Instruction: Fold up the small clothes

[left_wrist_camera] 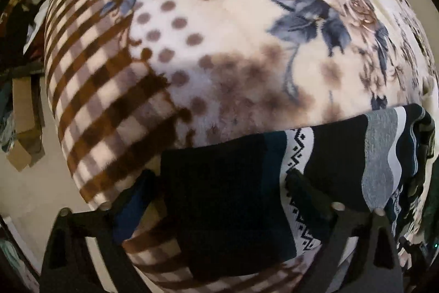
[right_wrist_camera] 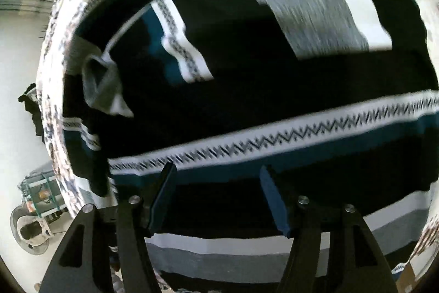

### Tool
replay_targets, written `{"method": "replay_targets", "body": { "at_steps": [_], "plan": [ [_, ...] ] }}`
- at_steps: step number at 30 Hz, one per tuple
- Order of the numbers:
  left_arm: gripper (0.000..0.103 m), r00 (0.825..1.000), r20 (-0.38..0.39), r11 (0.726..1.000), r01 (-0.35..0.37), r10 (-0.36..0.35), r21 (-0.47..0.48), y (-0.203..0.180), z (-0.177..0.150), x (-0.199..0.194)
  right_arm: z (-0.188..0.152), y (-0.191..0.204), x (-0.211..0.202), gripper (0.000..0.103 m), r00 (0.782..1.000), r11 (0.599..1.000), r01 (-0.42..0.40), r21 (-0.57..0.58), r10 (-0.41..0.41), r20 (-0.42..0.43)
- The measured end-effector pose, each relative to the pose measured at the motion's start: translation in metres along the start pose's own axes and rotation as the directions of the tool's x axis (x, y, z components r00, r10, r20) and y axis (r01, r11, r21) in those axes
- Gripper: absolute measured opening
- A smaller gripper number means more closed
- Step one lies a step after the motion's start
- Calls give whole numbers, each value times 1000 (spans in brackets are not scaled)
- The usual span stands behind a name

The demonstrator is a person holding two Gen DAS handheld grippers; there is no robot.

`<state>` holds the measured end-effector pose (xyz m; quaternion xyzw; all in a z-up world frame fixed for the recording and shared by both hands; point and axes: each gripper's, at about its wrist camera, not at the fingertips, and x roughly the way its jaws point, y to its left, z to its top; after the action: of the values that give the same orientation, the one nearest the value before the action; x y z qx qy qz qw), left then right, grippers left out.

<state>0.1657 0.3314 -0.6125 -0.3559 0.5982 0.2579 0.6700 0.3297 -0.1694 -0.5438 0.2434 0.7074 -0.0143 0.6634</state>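
Observation:
A dark garment (left_wrist_camera: 227, 183) with teal, grey and white bands and a zigzag stripe lies on a floral blanket (left_wrist_camera: 219, 32). In the left wrist view its near edge lies between my left gripper's (left_wrist_camera: 219, 177) open fingers (left_wrist_camera: 301, 188). In the right wrist view the same garment (right_wrist_camera: 247, 73) fills the frame, partly folded over itself, blurred by motion. My right gripper (right_wrist_camera: 216, 175) is open just above the garment, fingers (right_wrist_camera: 164, 194) spread near the zigzag stripe (right_wrist_camera: 274, 139); nothing is held.
The blanket covers a bed whose left edge (left_wrist_camera: 63, 128) drops to a pale floor (left_wrist_camera: 30, 191) with cardboard pieces (left_wrist_camera: 22, 128). In the right wrist view, a floor, a fan-like object (right_wrist_camera: 30, 229) and a small crate (right_wrist_camera: 41, 194) lie left of the bed.

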Motion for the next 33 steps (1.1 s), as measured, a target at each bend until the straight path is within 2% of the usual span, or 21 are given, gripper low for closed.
{"method": "replay_targets", "body": {
  "at_steps": [3,6,9,12,14,16,17,19,20,22,25,29,32,33],
  "plan": [
    [65,1000,12,1000,6,-7,17,-1,3,-11,-8,5,10,65,1000,1000,6,-14,-7,-24],
    [65,1000,16,1000,27,-26,-17,12,4,-26,-12,18,14,65,1000,999,11,-45,-12,-25],
    [66,994,-3,989,112,-113,-101,38,-4,-31,-13,28,16,65,999,998,18,-68,-20,-26],
    [66,976,-37,962,204,-214,-180,50,-6,-14,-13,33,21,65,999,998,11,-60,-13,-38],
    [67,974,-31,958,213,-223,-191,42,1,-9,-13,36,26,65,999,998,13,-60,-16,-43],
    [68,983,-12,969,177,-182,-173,29,5,-10,-13,38,29,65,999,998,23,-64,-26,-45],
    [67,983,17,971,183,-183,-157,19,6,-17,-13,39,31,65,999,997,25,-67,-28,-46],
    [33,986,56,982,164,-159,-93,7,6,-27,-13,44,34,65,998,996,38,-80,-42,-48],
    [6,988,57,988,144,-141,-49,-2,7,-32,-13,45,35,65,998,996,41,-85,-45,-49],
    [6,987,76,990,141,-140,-8,-11,9,-43,-13,50,36,65,997,995,46,-92,-51,-51],
    [6,977,132,986,164,-165,13,-5,16,-75,-12,59,36,65,998,994,34,-100,-39,-51],
    [6,941,250,972,236,-228,-3,16,50,-121,-10,72,30,65,999,994,6,-112,-10,-42],
    [6,912,319,962,274,-260,1,20,83,-133,-8,83,28,65,1000,993,-8,-114,5,-22],
    [7,908,324,959,282,-265,-7,16,96,-128,-7,85,27,65,1000,993,-6,-114,5,-10]
  ]
}}
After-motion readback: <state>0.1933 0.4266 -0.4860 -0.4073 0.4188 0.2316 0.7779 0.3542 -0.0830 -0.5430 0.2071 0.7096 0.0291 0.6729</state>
